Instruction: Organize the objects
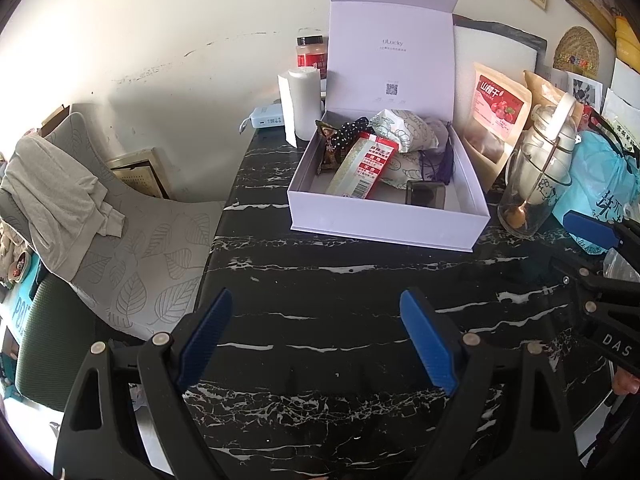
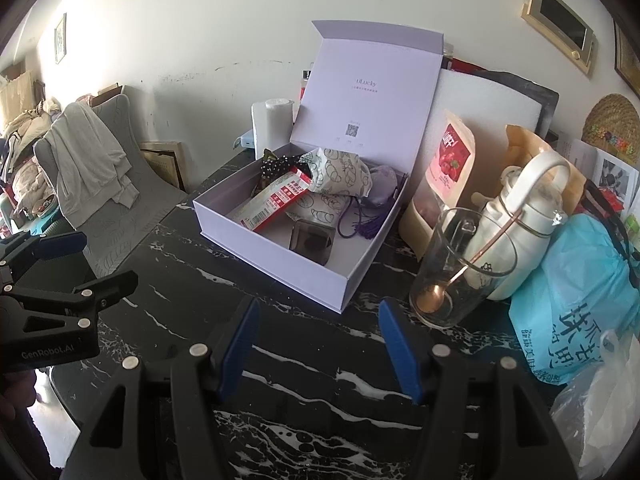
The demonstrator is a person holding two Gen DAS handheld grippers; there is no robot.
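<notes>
Left wrist view. Left gripper (image 1: 316, 336), lower centre: jaws apart, nothing between, hovering over black marbled table (image 1: 320, 280). Right gripper (image 1: 600, 236), right edge: only one blue pad clearly seen, nothing visibly held. Lavender box (image 1: 384, 224), centre, lid upright against the wall. Inside: red-and-white packet (image 1: 360, 168) lying aslant, patterned pouch (image 1: 404, 132) behind it, polka-dot bow (image 1: 352, 128) at back left, dark small case (image 1: 426, 194) at front right, purple tassel (image 1: 444, 164) beside the pouch. Paper roll (image 1: 304, 100) just left of the box; glass with spoon (image 1: 528, 192) just right of it; red fruit pouch (image 1: 496, 108) behind.

Right wrist view. Right gripper (image 2: 320, 340), lower centre: jaws apart, empty, above bare table. Left gripper (image 2: 60, 264), left edge, empty. Box (image 2: 280, 256) at centre, same contents. Glass (image 2: 460, 264), white kettle (image 2: 516, 220) and blue bag (image 2: 576, 292) crowded at right, all outside the box.

Progress, as judged: several small items already boxed; lid not yet closed; right-hand clutter possibly still to be sorted.
</notes>
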